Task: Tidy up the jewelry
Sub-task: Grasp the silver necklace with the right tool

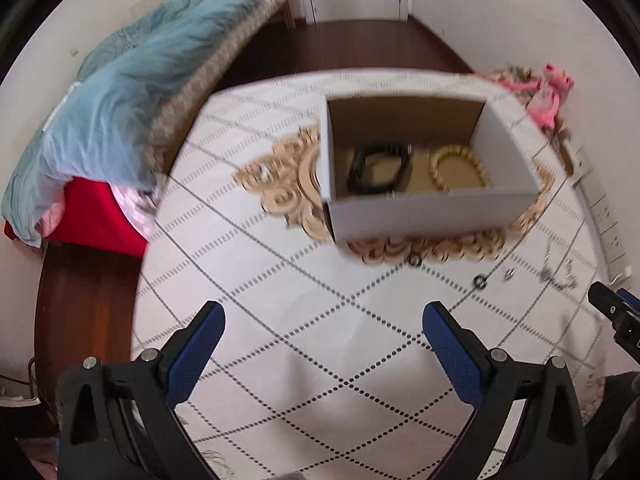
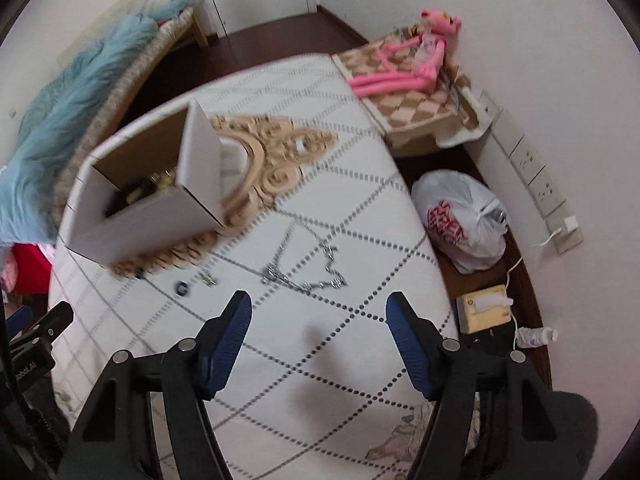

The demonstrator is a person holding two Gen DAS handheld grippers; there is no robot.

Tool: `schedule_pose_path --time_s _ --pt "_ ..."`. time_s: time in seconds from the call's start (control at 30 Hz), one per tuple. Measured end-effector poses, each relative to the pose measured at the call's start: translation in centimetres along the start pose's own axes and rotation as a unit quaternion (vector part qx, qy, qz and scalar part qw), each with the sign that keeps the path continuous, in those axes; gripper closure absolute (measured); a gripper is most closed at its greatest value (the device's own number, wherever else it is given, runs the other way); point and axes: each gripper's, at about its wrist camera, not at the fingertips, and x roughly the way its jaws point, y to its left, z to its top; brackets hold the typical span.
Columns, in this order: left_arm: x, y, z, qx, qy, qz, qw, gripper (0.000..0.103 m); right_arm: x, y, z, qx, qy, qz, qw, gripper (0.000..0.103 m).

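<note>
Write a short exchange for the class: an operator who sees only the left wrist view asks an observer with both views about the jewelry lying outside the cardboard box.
Operator: The silver chain is a blur at my right edge. How does it lie?
Observer: It is spread in a loose loop on the white cloth, just beyond the fingertips of the right gripper.
Operator: I see only a corner of that gripper. Is it holding anything?
Observer: No. Its jaws stand open with nothing between them, only bare cloth.
</note>
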Motion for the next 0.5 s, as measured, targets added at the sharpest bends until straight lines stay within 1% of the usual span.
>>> schedule_pose_path --time_s 0.07,0.17,0.23,0.3,0.33,0.4,0.43,0.47,0.5 --pt "1.3 -0.4 -0.2 0.0 0.013 0.002 0.9999 0.002 1.2 -0.2 0.1 -0.006 0.002 0.006 1.0 0.032" --pt "2.5 -0.7 -0.3 -0.004 0.028 0.005 0.9996 0.002 2.7 0.7 0.3 -0.024 -0.004 0.018 1.0 0.032" --pt "3.0 -0.6 -0.3 -0.007 0.031 0.013 0.9994 0.002 3.5 1.7 0.5 -0.045 -0.011 0.017 0.999 0.04" --pt "3.4 -0.5 -0.3 -0.009 0.035 0.014 0.9992 0.002 4.5 2.7 0.6 -0.066 -0.01 0.01 0.998 0.044" --pt "3.7 -0.5 -0.3 -0.01 0.037 0.015 0.9992 0.002 5.0 3.1 0.7 -0.075 -0.009 0.004 0.997 0.05" --pt "4.1 -0.3 -0.3 -0.013 0.042 0.018 0.9989 0.002 5.7 3.6 0.7 -0.085 -0.004 -0.008 0.996 0.057" --pt "4.3 -0.2 -0.3 -0.015 0.045 0.017 0.9987 0.002 5.7 3.9 0.7 -0.093 -0.015 -0.016 0.995 0.064" --pt "4.5 -0.1 -0.3 -0.017 0.047 0.014 0.9987 0.002 5.8 4.0 0.7 -0.095 -0.019 -0.022 0.995 0.067" --pt "4.6 -0.2 -0.4 -0.02 0.047 0.009 0.9987 0.002 5.8 4.1 0.7 -0.096 -0.022 -0.023 0.995 0.079"
